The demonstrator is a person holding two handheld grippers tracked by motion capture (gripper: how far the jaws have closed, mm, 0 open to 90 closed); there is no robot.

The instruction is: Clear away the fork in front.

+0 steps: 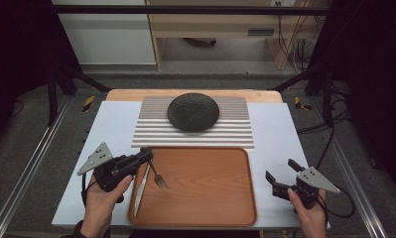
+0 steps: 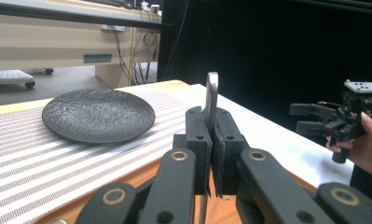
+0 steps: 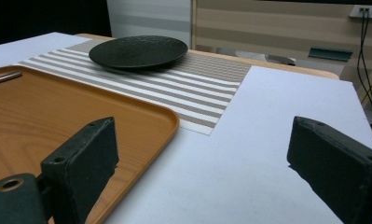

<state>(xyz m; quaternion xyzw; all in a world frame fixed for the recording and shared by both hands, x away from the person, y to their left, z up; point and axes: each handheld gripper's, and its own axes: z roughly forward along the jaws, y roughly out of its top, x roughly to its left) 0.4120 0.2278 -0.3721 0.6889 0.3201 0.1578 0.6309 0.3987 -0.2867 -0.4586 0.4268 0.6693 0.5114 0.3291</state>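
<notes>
A silver fork [image 1: 158,178] hangs over the left part of the wooden tray [image 1: 210,188], tines toward the near side. My left gripper [image 1: 147,155] is shut on its handle [image 2: 212,93], which sticks up past the black jaws [image 2: 212,135]. A table knife [image 1: 140,187] lies flat along the tray's left edge, beside the fork. My right gripper [image 1: 281,169] is held over the white board to the right of the tray, open, with nothing between its pads [image 3: 200,140]. It also shows far right in the left gripper view [image 2: 314,119].
A black textured plate [image 1: 193,111] rests on a striped placemat [image 1: 151,131] beyond the tray. Under everything lies a white board [image 1: 116,129] on a wooden table. Metal rails run along both sides, and cables trail at the right.
</notes>
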